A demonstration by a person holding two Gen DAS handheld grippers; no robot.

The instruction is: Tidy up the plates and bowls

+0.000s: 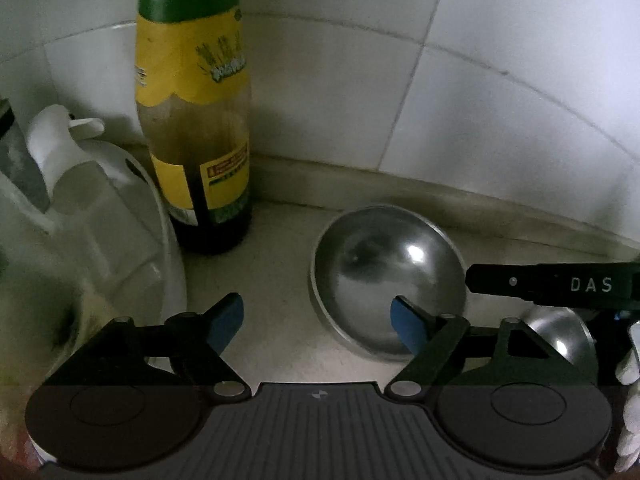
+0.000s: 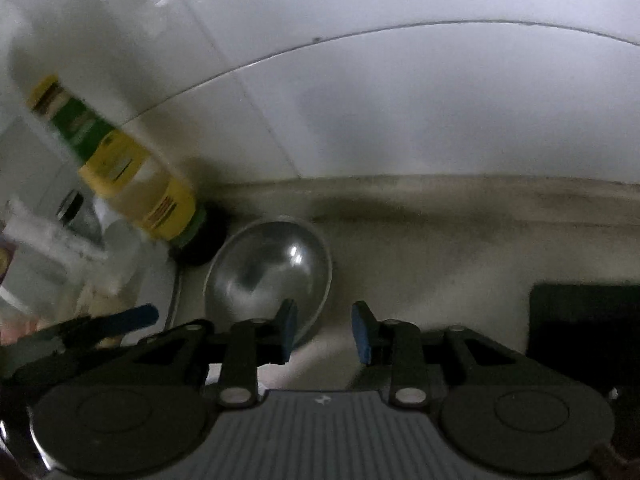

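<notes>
Countertop [image 1: 280, 240] corner, dim light, white tiled wall [image 1: 480, 100] behind. Left wrist view: left gripper [image 1: 318, 322] angled down over the counter, jaws spread wide, blue pads [image 1: 228, 322] apart with bare counter between them, nothing held. Steel bowl [image 1: 384, 276] sits upside down on the counter near the wall, its rim just ahead of the right-hand pad. Second steel bowl [image 1: 560, 332], also dome-up, lies further right, partly hidden behind the gripper linkage. Tall bottle [image 1: 196, 120] with green neck and yellow label stands upright left of the bowl, close to the wall. White plastic jug [image 1: 92, 208] with spout at far left. Black finger of the right gripper [image 1: 560, 282] enters from the right edge, above the second bowl. Right wrist view, somewhat blurred: right gripper [image 2: 325, 330] with jaws parted a little, a narrow gap, nothing between the pads. Same inverted bowl [image 2: 268, 268] lies ahead and left of the fingertips, bottle [image 2: 132, 176] beyond it. Left gripper's blue-tipped finger [image 2: 134, 316] shows at the left. Dark flat object [image 2: 584, 320] at right; cannot tell what.
</notes>
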